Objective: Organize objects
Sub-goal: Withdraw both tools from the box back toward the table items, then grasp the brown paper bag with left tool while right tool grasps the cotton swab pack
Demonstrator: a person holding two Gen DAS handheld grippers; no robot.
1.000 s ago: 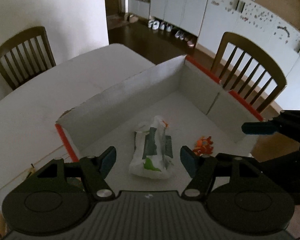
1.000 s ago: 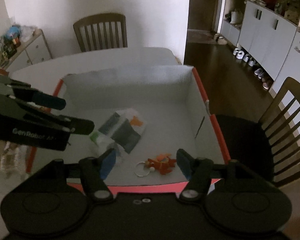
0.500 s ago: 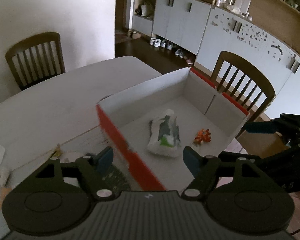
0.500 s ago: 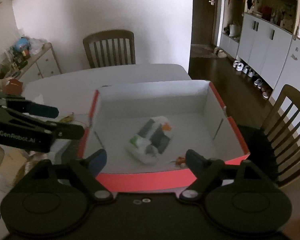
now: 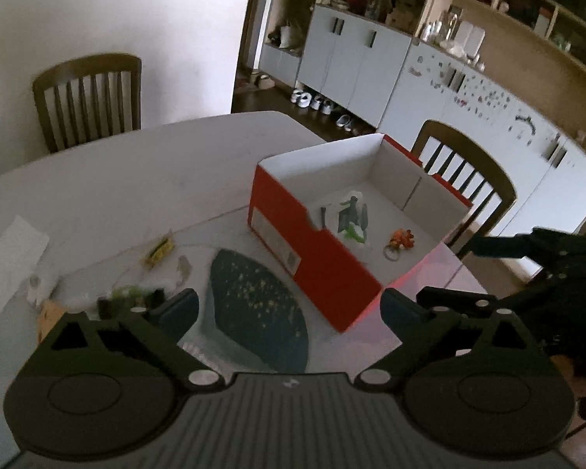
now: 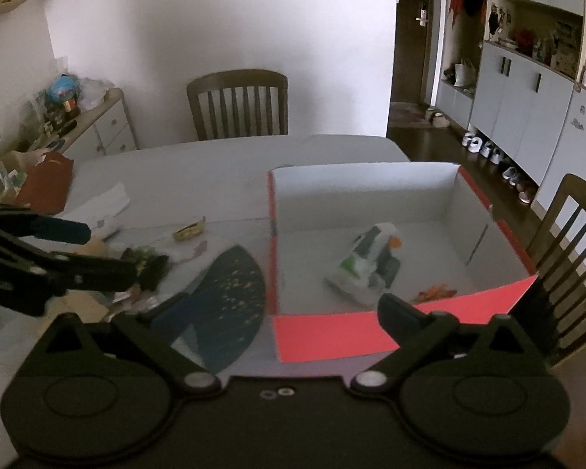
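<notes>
Left wrist view: the left gripper (image 5: 289,306), its jaws just opened wide and empty, hangs over a dark fan (image 5: 254,305) on the desk (image 5: 117,183). Farther right, the red box (image 5: 312,258) holds a wipes pack (image 5: 351,219) and an orange keychain (image 5: 400,240). The right gripper (image 6: 285,308) has also just spread, empty.

Each fisheye camera rides on its gripper, looking forward and slanting down over the white table (image 5: 109,179). Both views share the red, white-lined cardboard box (image 5: 316,258) (image 6: 332,332) and the dark teal folding fan (image 5: 254,312) (image 6: 230,285), seen close.
</notes>
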